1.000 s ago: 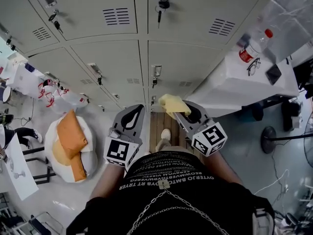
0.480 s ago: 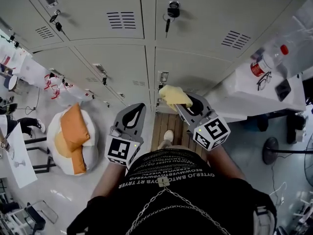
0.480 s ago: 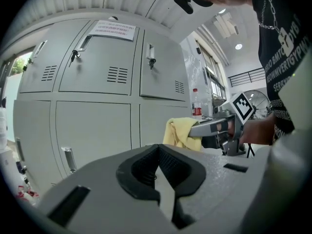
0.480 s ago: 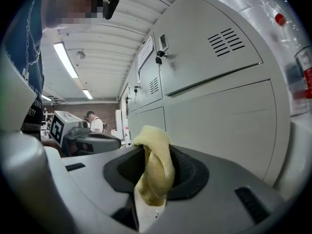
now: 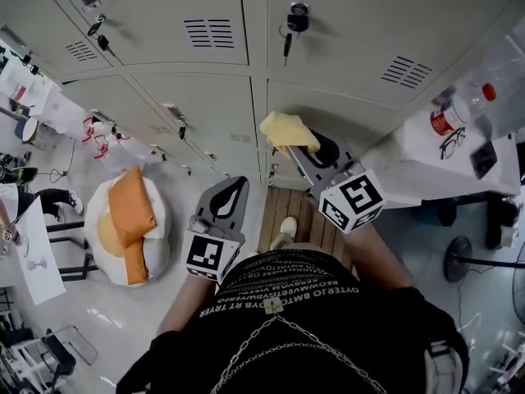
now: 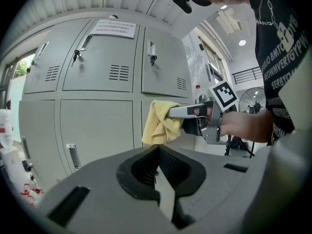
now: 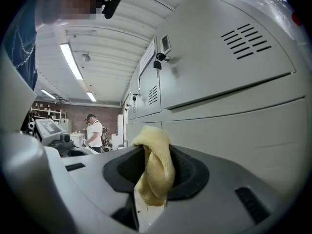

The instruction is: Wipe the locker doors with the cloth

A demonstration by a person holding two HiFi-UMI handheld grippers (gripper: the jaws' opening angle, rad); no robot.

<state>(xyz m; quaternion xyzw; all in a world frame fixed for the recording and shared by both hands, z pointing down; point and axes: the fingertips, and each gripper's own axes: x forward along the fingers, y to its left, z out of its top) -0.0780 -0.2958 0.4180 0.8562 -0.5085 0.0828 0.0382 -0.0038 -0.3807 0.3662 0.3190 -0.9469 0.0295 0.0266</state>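
Observation:
A bank of grey locker doors (image 5: 328, 39) fills the top of the head view, with keys hanging in the locks. My right gripper (image 5: 305, 144) is shut on a yellow cloth (image 5: 284, 130), held up close to a lower locker door (image 5: 328, 113); whether the cloth touches the door I cannot tell. In the right gripper view the cloth (image 7: 155, 165) hangs bunched between the jaws. My left gripper (image 5: 230, 194) is lower and to the left, shut and holding nothing. The left gripper view shows its closed jaws and, beyond them, the cloth (image 6: 160, 122) in the right gripper (image 6: 171, 113).
A white-covered table (image 5: 426, 162) with a bottle (image 5: 459, 109), glasses and a phone stands at the right. An orange and white cushion seat (image 5: 127, 232) lies on the floor at the left. A person in white (image 7: 94, 130) stands far off.
My right gripper has risen with the cloth and moved closer to the locker doors. The left gripper has stayed low and shifted only slightly.

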